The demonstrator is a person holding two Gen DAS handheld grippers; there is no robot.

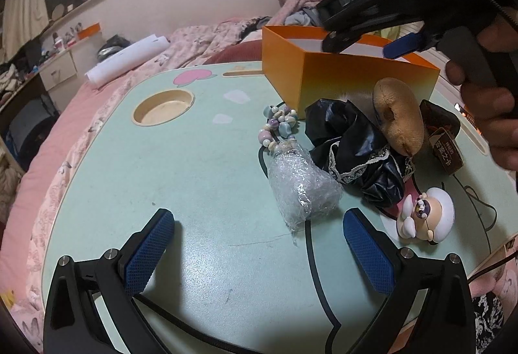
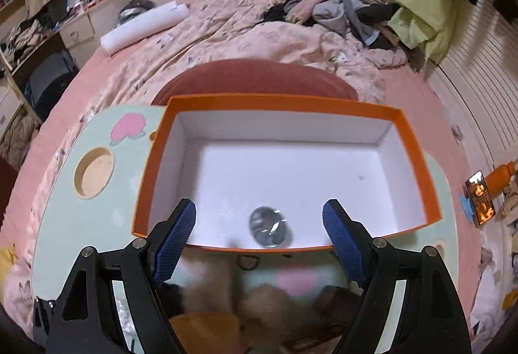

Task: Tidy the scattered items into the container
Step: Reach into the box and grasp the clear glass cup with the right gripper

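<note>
Box [image 2: 417,159]: orange, open, at the far side of the lap table [image 1: 194,192]
In the box: one glassy ball [image 2: 268,227], just inside the near wall, nothing else showing
Still outside, all near the box's front wall: bead string [image 1: 280,124], bubble-wrap bundle [image 1: 301,188], black scrunchie [image 1: 353,146], plush donut [image 1: 399,117], brown tagged piece [image 1: 443,130], little figurine [image 1: 425,218]
Right gripper [image 2: 259,231]: over the box's near edge, jaws wide, carrying nothing
Left gripper [image 1: 259,244]: hovering short of the bundle, jaws wide, nothing in them
Progress: early, one in, six to go
</note>
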